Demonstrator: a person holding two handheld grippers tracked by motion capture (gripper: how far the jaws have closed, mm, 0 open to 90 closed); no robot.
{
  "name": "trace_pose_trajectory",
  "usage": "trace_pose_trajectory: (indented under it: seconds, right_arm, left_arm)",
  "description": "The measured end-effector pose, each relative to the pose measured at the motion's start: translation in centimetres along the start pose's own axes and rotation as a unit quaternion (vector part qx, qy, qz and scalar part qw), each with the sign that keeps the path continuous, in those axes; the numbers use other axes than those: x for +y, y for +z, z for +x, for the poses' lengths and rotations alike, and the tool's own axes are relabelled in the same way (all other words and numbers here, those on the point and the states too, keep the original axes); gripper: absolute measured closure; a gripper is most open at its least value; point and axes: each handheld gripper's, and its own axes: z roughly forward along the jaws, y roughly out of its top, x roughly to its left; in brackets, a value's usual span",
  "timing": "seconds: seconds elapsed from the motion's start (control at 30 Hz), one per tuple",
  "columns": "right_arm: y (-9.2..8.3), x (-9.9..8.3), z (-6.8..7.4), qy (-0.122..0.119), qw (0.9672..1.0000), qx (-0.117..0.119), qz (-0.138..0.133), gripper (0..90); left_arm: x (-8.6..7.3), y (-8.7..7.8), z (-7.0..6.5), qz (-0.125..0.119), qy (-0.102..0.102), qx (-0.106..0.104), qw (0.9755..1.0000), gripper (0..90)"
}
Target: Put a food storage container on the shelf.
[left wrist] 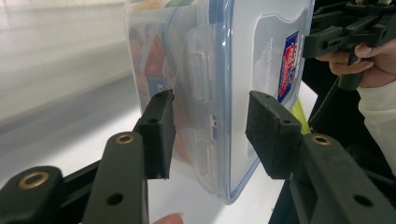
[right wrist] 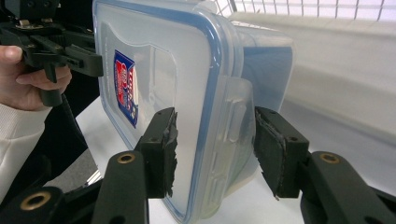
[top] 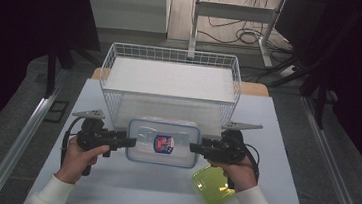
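**Clear box gripped at both ends, just in front of the wire basket**

A person stands at the near side of the surface point(top: 276, 136), a tool in each hand. Between the two tools sits a clear plastic container point(top: 163, 142) with a blue-rimmed lid and a red-and-blue label on top. The left gripper point(top: 126, 141) has its jaws clamped on the left end of the container, one pad on the lid and the other on the underside, with the side latch between them. The right gripper point(top: 192, 148) is clamped the same way on the opposite end. From the gripper views the box appears to hang clear of the surface, carried level between the two hands. Just behind it stands a white wire basket point(top: 173, 56), its near wall close to the box's far edge. A yellow-green lid point(top: 210, 185) lies on the surface near the person's right hand point(top: 240, 174), partly under it.
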Motion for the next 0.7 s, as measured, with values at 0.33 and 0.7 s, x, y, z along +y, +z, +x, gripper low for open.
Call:
trace_pose_trajectory:
  seconds: [0.33, 0.7]
  right_arm:
    - [-1.6, 3.4, 0.5, -0.018, 0.9996, -0.004, -0.023, 50.6]
    - [-3.3, 9.1, 0.8, -0.042, 0.9978, -0.005, -0.051, 50.8]
  left_arm:
    - [4.1, -1.3, -0.9, -0.021, 0.025, 0.003, 0.9995, 53.2]
    - [9.6, -2.7, -1.1, -0.039, 0.046, 0.006, 0.9982, 53.2]
